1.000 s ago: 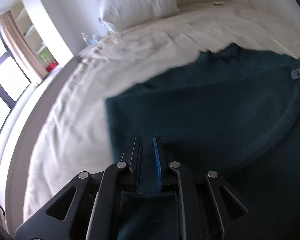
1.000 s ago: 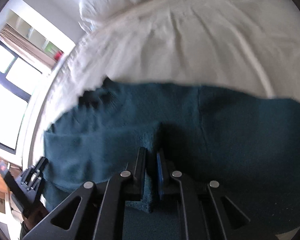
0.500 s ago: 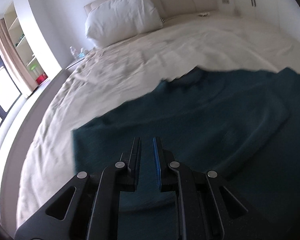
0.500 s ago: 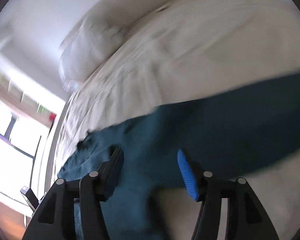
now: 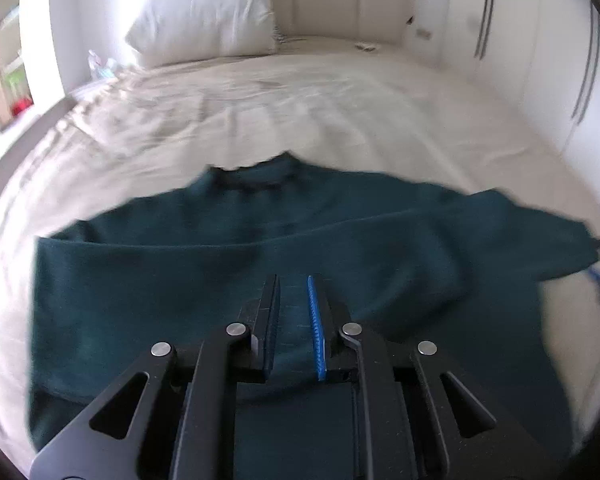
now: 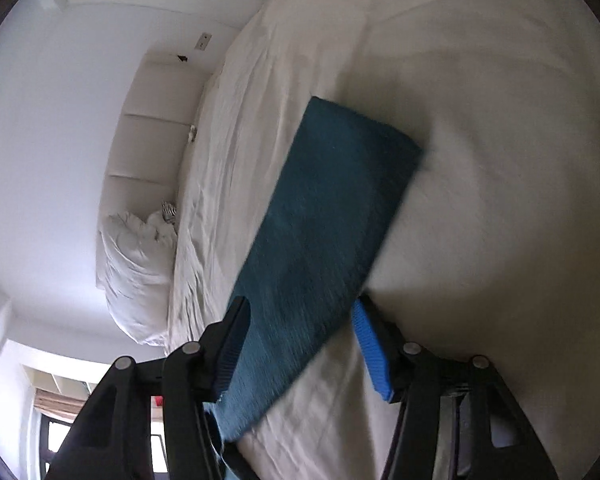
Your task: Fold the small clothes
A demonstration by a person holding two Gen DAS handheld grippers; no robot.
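1. The dark teal sweater (image 5: 300, 248) lies spread on the bed (image 5: 300, 120), neckline toward the pillow (image 5: 204, 12), with one fold crease running across its chest.
2. My left gripper (image 5: 294, 320) hangs over the lower body of the sweater. Its jaws have just been opening by a small amount and now stand narrowly apart. Fabric shows in the gap, but I cannot confirm that the pads press on it; I treat this grip as released.
3. My right gripper (image 6: 300, 344) is rolled sideways over the sleeve (image 6: 332, 216), which stretches out flat on the sheet. Its jaws stand about half apart, after having opened wide. The sleeve runs through the gap, and neither pad clamps it.
4. Risk: the right view is motion-blurred. Closing while moving this fast could catch the sheet along with the sleeve, or miss the sleeve edge altogether.
5. Risk: with the left jaws loose, nothing anchors the body. Pulling the sleeve across could drag the whole sweater and wrinkle the existing fold.
6. Risk: a grip taken mid-sleeve instead of at the cuff could let the free end droop and fold unevenly.
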